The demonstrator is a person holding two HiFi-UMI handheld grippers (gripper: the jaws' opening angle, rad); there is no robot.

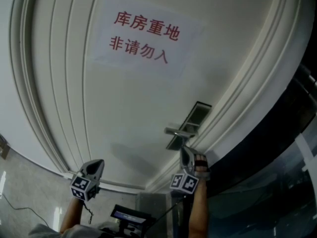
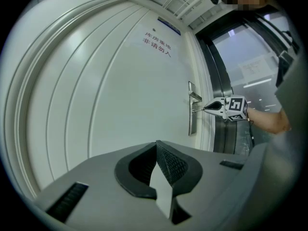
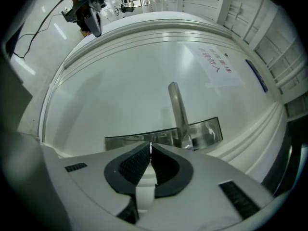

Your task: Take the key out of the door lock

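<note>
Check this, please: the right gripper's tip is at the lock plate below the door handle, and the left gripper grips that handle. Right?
Not quite. The left gripper grips nothing: its jaws are together and empty, far from the door handle, as the left gripper view shows. The rest holds.

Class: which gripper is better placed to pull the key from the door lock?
Right. The right gripper is shut on the key at the lock plate; the left gripper hangs aside.

Slim metal key point(image 2: 197, 110) juts horiz. from tall silver lock plate point(image 2: 191, 124), not yet out.
</note>
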